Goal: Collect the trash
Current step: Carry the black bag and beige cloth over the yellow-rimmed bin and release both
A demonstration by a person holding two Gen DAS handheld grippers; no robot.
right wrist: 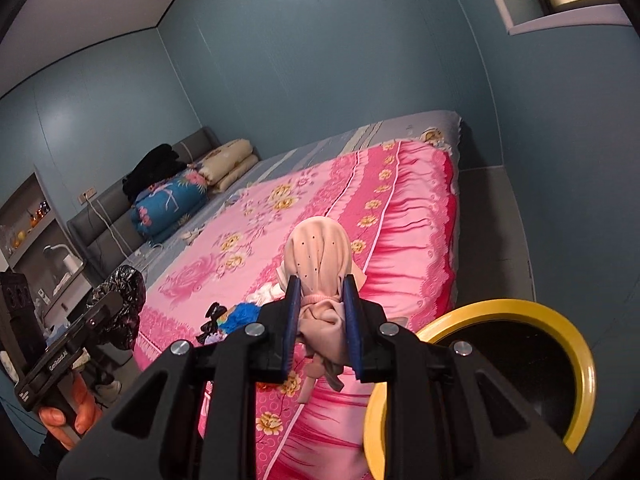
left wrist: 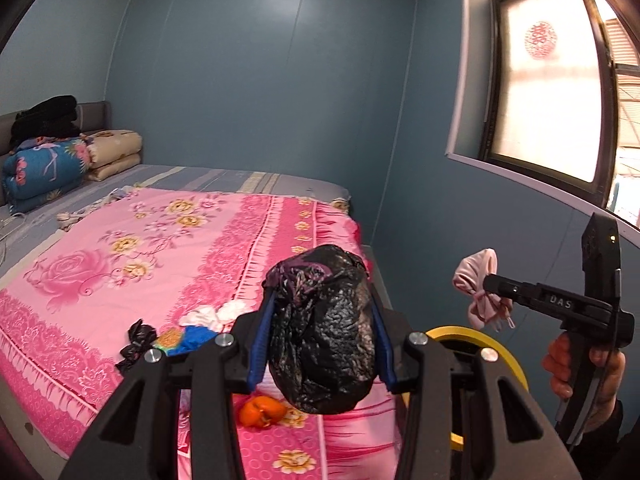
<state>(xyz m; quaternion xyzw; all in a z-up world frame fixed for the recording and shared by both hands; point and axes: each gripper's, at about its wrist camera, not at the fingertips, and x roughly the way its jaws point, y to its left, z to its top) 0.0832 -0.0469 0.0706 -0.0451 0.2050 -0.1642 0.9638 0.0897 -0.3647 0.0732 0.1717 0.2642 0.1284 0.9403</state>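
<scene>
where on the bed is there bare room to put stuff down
The wide pink bedspread middle is bare, between the folded quilts at the head and the trash cluster near the foot edge. Crowded: that foot edge, with the orange scrap below the left gripper.

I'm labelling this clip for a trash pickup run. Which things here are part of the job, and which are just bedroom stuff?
Part of the job:
left gripper shut on black plastic bag
right gripper shut on pink cloth bundle
yellow-rimmed bin
orange scrap, blue scrap, white tissue, small black wrapper on the bed

Just lying about:
folded quilts
black clothes
window
</scene>
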